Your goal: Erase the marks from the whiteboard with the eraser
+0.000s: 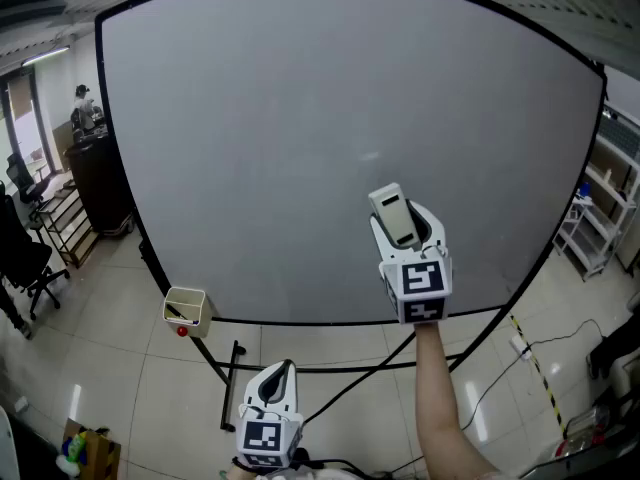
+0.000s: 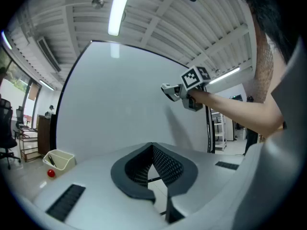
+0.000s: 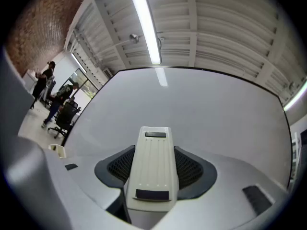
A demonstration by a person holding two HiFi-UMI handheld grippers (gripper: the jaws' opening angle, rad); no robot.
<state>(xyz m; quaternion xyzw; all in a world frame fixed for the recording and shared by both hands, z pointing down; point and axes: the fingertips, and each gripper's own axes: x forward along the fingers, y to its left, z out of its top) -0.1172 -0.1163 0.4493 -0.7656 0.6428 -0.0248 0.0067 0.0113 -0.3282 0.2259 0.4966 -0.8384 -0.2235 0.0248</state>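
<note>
Left tongs (image 2: 152,147) hang low, pinched together on nothing. Right tongs (image 1: 405,220) clamp the eraser (image 1: 393,213) by the whiteboard's (image 1: 250,168) lower right edge. I'd press it flat and sweep evenly up to that faint streak (image 1: 368,155), the only mark I can spot.

Bright, even light from a ceiling tube (image 3: 146,28) above the whiteboard (image 3: 192,109), which mirrors it as a pale streak near its top edge; fisheye bends its frame.
</note>
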